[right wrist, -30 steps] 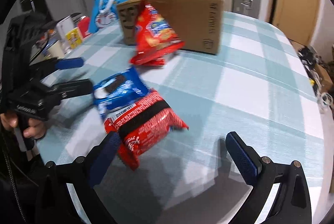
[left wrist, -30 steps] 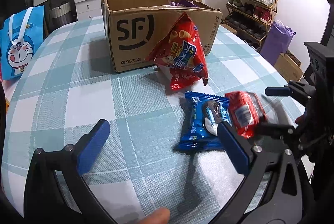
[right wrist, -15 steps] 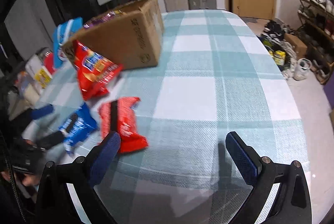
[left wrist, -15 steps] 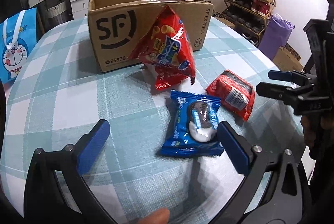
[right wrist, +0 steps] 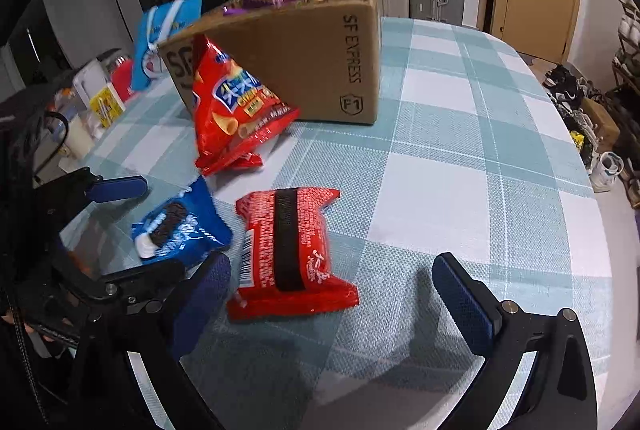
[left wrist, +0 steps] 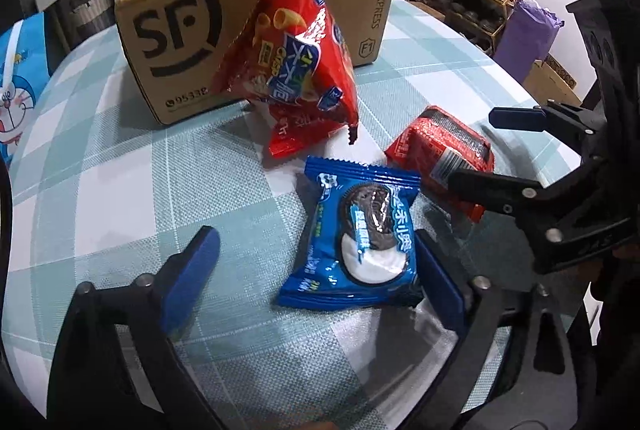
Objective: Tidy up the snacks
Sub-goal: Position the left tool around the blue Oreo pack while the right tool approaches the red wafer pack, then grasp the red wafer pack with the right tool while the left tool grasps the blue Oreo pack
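Lying between the spread left fingers [left wrist: 192, 270], the blue cookie pack [left wrist: 360, 242].

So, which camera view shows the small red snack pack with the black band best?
The right wrist view: the red snack pack lies whole between the open fingers of the right gripper, its black band and barcode plain. In the left wrist view one finger of the right gripper covers part of it.

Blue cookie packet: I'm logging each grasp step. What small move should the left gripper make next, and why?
Probably shift slightly right and close. The left gripper is open, and the blue cookie packet lies flat on the table against its right finger, off-center between the fingers.
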### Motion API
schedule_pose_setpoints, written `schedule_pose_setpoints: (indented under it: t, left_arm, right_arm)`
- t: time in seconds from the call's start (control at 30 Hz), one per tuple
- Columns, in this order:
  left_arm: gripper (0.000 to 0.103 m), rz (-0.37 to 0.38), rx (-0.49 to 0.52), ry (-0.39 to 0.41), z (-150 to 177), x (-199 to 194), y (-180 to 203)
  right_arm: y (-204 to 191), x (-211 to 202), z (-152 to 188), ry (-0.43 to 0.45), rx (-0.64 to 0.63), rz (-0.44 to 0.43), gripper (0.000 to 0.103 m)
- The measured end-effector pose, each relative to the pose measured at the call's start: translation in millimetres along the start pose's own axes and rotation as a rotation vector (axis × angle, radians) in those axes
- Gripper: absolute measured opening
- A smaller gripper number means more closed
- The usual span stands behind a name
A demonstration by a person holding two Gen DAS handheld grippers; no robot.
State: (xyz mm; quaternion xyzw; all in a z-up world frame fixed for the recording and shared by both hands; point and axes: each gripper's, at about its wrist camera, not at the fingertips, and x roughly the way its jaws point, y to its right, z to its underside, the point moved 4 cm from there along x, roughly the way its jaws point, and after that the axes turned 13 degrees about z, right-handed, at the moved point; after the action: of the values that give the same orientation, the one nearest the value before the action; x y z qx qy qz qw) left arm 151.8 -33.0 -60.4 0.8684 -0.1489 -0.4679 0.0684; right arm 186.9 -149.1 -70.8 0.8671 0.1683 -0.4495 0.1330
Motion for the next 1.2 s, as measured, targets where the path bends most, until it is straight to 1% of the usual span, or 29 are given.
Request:
schedule_pose_setpoints:
  t: [0.03, 0.1, 0.3, 0.37, 0.43, 0.47, 0.53, 0.6, 0.8, 0.97, 1.1, 1.2]
  left_arm:
    - [0.089, -0.005, 0.001, 0.002, -0.4, 0.6, -0.5]
    - [0.084, -0.009, 0.008, 0.007, -1.4, 0.9, -1.3]
    - [0.074, -0.013, -0.002, 0.027, -1.7, -1.1, -8.8]
    - [0.07, -0.022, -0.006, 0.035, -1.9, -1.5, -11.5]
    - [0.068, -0.031, -0.002, 0.037, -2.1, -2.2, -13.0]
    - [0.067, -0.039, -0.003, 0.038, -2.4, -2.3, -14.5]
    - [0.067, -0.046, -0.009, 0.043, -0.9, -5.5, -18.7]
    - [0.067, -0.044, -0.012, 0.045, -0.8, -6.3, -20.9]
    - [0.067, -0.046, -0.008, 0.057, 0.7, -7.2, -21.5]
    - [0.067, -0.042, -0.018, 0.061, 1.2, -7.7, -22.7]
    - [0.067, -0.049, -0.011, 0.056, 1.2, -6.4, -21.6]
    - [0.067, -0.051, -0.009, 0.055, 1.3, -6.2, -20.6]
  right_arm:
    - [0.1, 1.9, -0.4, -0.001, -0.003, 0.01, 0.102]
    - [0.5, 5.4, -1.1, -0.007, -0.011, 0.025, 0.102]
    - [2.4, 9.2, -3.5, -0.01, -0.007, 0.02, 0.102]
    - [0.6, 9.3, -4.2, -0.006, -0.009, 0.016, 0.095]
    - [-4.3, 9.5, -4.4, -0.01, -0.017, -0.003, 0.084]
    - [-6.5, 9.6, -4.2, -0.01, -0.025, -0.004, 0.084]
    - [-11.5, 8.2, -3.8, -0.01, -0.039, -0.008, 0.082]
    - [-12.9, 4.2, -4.3, 0.0, -0.017, -0.044, 0.082]
    - [-18.5, 2.5, -0.7, -0.004, -0.042, -0.033, 0.082]
    - [-15.2, 2.3, 0.3, -0.003, 0.003, -0.066, 0.083]
    - [-19.5, 3.4, 1.6, -0.001, -0.015, -0.055, 0.087]
    - [-21.3, 4.5, 1.9, -0.002, -0.023, -0.045, 0.088]
